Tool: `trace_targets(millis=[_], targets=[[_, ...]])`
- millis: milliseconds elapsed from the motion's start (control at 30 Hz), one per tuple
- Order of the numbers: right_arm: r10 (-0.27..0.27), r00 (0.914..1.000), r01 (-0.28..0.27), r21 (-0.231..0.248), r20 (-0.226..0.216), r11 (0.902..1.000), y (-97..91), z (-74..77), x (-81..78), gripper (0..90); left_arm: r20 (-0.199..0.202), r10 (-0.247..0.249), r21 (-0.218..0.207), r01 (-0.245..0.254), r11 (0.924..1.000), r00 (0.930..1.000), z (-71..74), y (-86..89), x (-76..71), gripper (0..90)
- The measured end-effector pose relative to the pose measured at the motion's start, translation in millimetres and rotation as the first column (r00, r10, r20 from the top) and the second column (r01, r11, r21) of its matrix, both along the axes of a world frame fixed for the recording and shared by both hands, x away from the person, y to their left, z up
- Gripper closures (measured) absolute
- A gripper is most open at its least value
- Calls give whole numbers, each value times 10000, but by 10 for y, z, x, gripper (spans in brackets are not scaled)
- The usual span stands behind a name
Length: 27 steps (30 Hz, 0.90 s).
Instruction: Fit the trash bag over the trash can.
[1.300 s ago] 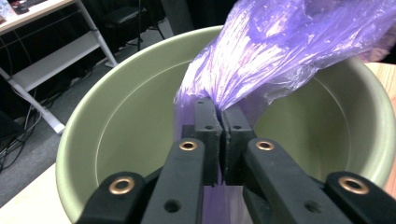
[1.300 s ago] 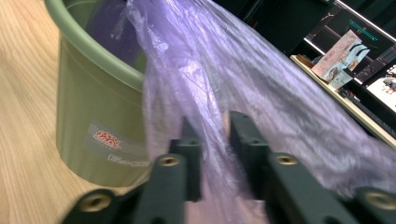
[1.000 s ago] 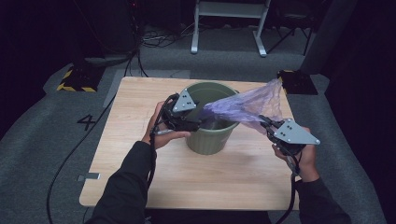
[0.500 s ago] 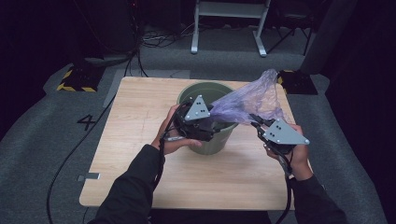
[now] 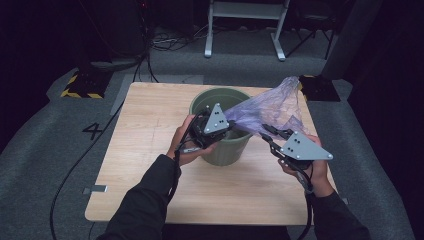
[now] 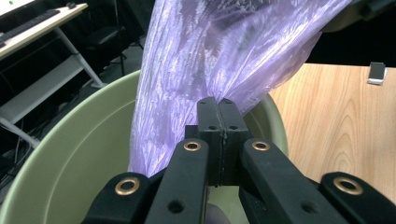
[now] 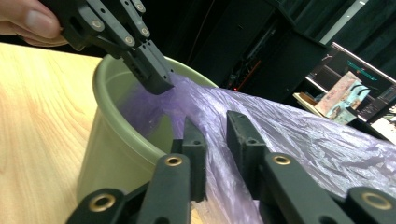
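Your purple plastic bag point(image 5: 267, 110) is thin, light and limp: it will crumple, slide between the pads and tear if you yank it, so take it by a gathered bunch of film near its mouth, not by one loose layer. It stretches from inside the green bin point(image 5: 220, 127), which stands at the middle of the surface point(image 5: 150, 165), up and out toward two o'clock, with its free end billowing past the rim. Your left hand-held gripper point(image 6: 218, 105) is clenched on a bunch of the film just over the bin's mouth; its jaws have just been closing, and the film is now pinched between them. Your right hand-held gripper point(image 7: 215, 140), at four o'clock from the bin, has its jaws slightly parted with the film running through the gap; they have just been opening, so the pads no longer press on it. Compared with a second ago, the left gripper has shifted from the bin's nine o'clock rim to over its centre, and the bag is less taut.
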State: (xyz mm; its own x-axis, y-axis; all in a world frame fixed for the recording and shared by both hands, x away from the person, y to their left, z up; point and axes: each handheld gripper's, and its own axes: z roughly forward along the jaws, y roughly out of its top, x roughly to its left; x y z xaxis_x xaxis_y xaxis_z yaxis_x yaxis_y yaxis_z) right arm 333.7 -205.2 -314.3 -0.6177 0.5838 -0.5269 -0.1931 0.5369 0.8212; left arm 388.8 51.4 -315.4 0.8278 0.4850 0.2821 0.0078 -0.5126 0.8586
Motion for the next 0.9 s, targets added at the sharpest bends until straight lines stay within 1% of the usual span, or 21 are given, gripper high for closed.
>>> trace_targets(millis=[67, 100, 133, 167, 200, 267, 333, 467, 600, 733, 800, 833, 867, 900], targets=[[119, 9999, -118, 91, -107, 9999, -6, -3, -11, 709, 17, 45, -55, -45, 10000, 10000, -5, 49, -3, 897], [142, 9997, -139, 154, -184, 9998, -8, -5, -16, 635, 13, 64, -91, -64, 9999, 10000, -8, 68, -4, 897], [142, 9997, -139, 154, -184, 9998, -8, -5, -16, 635, 13, 64, -91, -64, 9999, 10000, -8, 68, -4, 897], [95, 9997, -91, 193, -214, 9998, -11, -6, -21, 570, -21, 83, -151, -84, 9999, 10000, -14, 114, -11, 897], [88, 9994, -75, 402, -341, 9992, -32, -11, -37, 467, -20, 183, -212, -183, 9996, 9998, -19, 163, -18, 897], [107, 9992, -85, 557, -391, 9984, -56, -23, -55, 410, -57, 319, -309, -320, 9990, 9995, -20, 238, -14, 897], [-58, 9992, 83, 658, -384, 9978, -83, -40, -76, 337, -73, 439, -341, -441, 9984, 9990, -18, 289, -14, 897], [-65, 9986, 117, 1003, -528, 9949, -167, -92, -139, 275, -52, 646, -432, -648, 9970, 9979, -16, 402, -16, 897], [11, 9968, 92, 1289, -798, 9916, -236, -147, -169, 245, -106, 804, -556, -809, 9952, 9967, -43, 522, -14, 897], [38, 9954, 94, 1372, -957, 9905, -283, -207, -195, 231, -251, 1007, -717, -1022, 9922, 9946, -87, 644, -9, 897], [182, 9948, -49, 1316, -1003, 9913, -287, -230, -205, 244, -295, 1035, -721, -1054, 9918, 9942, -112, 684, -11, 896], [210, 9956, -97, 1230, -908, 9924, -279, -244, -209, 270, -300, 1049, -711, -1068, 9917, 9940, -123, 701, -13, 896], [233, 9962, -137, 1132, -844, 9935, -266, -259, -211, 336, -348, 1057, -789, -1082, 9910, 9938, -139, 717, -19, 894], [436, 9958, -357, 973, -809, 9946, -248, -275, -212, 427, -364, 1060, -822, -1087, 9907, 9937, -149, 728, -22, 892]])
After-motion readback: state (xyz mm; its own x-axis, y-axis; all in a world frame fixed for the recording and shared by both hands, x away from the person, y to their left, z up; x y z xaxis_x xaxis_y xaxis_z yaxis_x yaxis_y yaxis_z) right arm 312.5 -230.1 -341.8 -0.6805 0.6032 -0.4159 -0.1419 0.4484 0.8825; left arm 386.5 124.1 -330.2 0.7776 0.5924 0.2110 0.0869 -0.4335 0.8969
